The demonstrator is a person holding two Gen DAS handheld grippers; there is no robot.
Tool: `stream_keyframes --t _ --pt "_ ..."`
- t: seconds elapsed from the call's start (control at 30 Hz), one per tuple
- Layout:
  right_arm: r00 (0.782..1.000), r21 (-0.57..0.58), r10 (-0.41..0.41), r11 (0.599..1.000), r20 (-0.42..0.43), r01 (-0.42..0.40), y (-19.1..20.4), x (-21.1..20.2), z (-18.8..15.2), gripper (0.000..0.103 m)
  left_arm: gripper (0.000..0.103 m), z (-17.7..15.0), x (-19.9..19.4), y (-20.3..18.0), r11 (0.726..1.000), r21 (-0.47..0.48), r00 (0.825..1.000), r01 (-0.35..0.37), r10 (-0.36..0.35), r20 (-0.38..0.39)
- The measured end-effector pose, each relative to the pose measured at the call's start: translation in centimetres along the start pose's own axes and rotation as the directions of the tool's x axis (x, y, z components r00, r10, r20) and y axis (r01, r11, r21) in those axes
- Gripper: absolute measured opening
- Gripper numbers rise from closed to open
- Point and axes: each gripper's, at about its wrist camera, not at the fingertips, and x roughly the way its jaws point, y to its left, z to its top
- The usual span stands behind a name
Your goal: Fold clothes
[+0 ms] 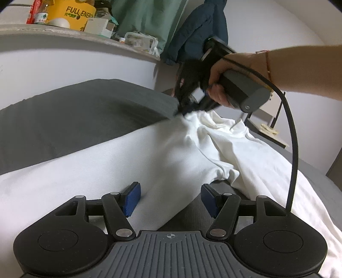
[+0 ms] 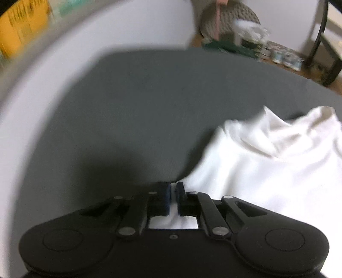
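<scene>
A white garment [image 1: 162,149] lies stretched and rumpled across a dark grey bed sheet [image 1: 64,124]. My left gripper [image 1: 171,201] hovers open just above the cloth, blue pads wide apart with nothing between them. Farther off, a hand holds my right gripper [image 1: 183,111], which pinches the far edge of the white garment. In the right wrist view my right gripper [image 2: 173,194] is shut on a thin fold of the white garment [image 2: 267,162], which trails off to the right over the grey sheet [image 2: 139,102].
A shelf [image 1: 64,32] along the white wall holds a yellow box, bottles and small boxes. Green and navy clothes [image 1: 192,32] hang beyond the bed. A black cable [image 1: 292,139] arcs from the right gripper. Floor clutter and a round stool [image 2: 228,19] lie past the bed.
</scene>
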Motion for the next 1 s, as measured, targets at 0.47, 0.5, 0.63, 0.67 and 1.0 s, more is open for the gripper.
stream_keyframes --t 0.47,0.5,0.63,0.67,1.0 --pt "0.978 0.058 0.189 0.979 0.091 -0.195 -0.9 0.7 1.2 0.023 0.063 0.1 -0.2 0.5 0.997 -0.043 0.998 -0.062 0.063 0.030" --pt "0.973 0.043 0.205 0.977 0.108 -0.211 -1.2 -0.5 1.5 0.025 0.063 0.2 -0.3 0.7 0.996 -0.055 0.997 -0.073 0.075 0.034" --pt "0.967 -0.009 0.193 0.981 0.165 -0.194 -5.5 -6.4 2.3 0.045 0.063 0.7 -1.0 2.4 0.980 -0.150 0.989 -0.127 0.136 0.049" --pt "0.972 -0.008 0.165 0.986 0.169 -0.166 -7.3 -7.8 1.9 0.046 0.063 0.7 -1.1 2.8 0.977 -0.173 0.989 -0.129 0.139 0.048" --pt "0.988 -0.148 -0.039 0.987 0.151 0.062 -15.4 -16.5 -13.7 0.047 0.063 0.8 -0.6 2.4 0.979 -0.178 0.992 -0.102 0.113 0.051"
